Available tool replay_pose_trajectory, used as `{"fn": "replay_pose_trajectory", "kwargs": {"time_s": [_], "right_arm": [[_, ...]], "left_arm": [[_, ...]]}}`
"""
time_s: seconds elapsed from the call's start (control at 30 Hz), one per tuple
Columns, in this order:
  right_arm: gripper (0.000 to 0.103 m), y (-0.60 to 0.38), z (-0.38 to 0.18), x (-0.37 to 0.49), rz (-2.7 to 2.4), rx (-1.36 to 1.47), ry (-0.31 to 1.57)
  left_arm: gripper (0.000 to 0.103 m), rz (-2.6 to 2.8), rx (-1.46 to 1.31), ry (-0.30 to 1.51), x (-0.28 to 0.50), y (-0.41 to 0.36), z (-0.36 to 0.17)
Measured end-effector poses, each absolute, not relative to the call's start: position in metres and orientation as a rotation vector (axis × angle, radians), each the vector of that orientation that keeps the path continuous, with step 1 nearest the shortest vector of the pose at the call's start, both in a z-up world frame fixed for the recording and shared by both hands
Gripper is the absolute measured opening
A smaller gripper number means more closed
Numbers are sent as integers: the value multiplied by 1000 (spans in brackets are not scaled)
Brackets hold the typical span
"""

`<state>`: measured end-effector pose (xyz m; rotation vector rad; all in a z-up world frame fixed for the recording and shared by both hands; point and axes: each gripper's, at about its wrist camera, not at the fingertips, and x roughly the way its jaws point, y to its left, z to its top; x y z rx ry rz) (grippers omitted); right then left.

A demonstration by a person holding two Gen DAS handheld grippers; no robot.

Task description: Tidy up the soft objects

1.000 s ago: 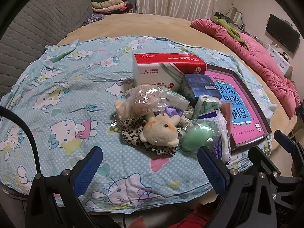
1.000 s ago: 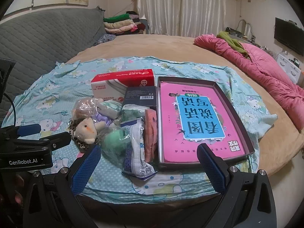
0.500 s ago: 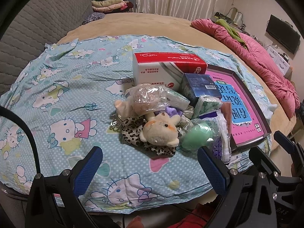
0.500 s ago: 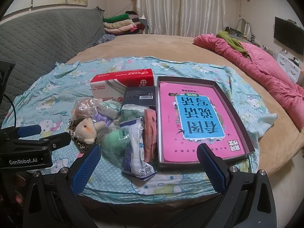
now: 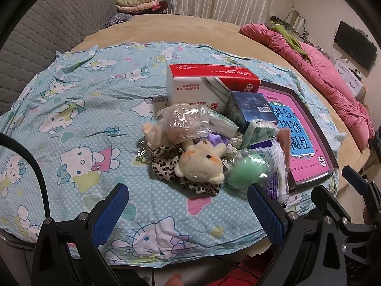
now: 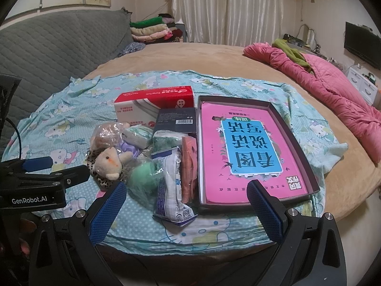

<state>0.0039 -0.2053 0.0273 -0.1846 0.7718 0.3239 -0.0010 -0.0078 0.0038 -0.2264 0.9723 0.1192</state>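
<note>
A pile of soft things lies on a Hello Kitty cloth (image 5: 78,119): a cream plush toy (image 5: 202,164) on leopard-print fabric (image 5: 166,164), a bagged plush (image 5: 183,124), a green squishy ball (image 5: 247,171), tissue packs (image 5: 262,131) and a wipes pouch (image 6: 171,190). The plush also shows in the right wrist view (image 6: 108,163). My left gripper (image 5: 188,214) is open and empty just short of the plush. My right gripper (image 6: 185,211) is open and empty before the pouch and the dark tray (image 6: 295,143) that holds a pink book (image 6: 247,147).
A red-and-white box (image 5: 209,83) and a dark blue box (image 5: 250,107) stand behind the pile. A pink quilt (image 6: 333,90) lies at the right on the tan bed. Folded clothes (image 6: 152,29) are stacked at the back. A grey quilted sofa (image 6: 47,54) is at the left.
</note>
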Motion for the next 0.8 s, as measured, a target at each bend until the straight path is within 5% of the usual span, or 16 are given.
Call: {"fn": "replay_pose_trajectory", "kwargs": {"time_s": [0.8], "right_arm": [[101, -202, 26, 2, 349, -206, 773]], "left_arm": [[99, 78, -356, 1019, 7, 12, -12]]}}
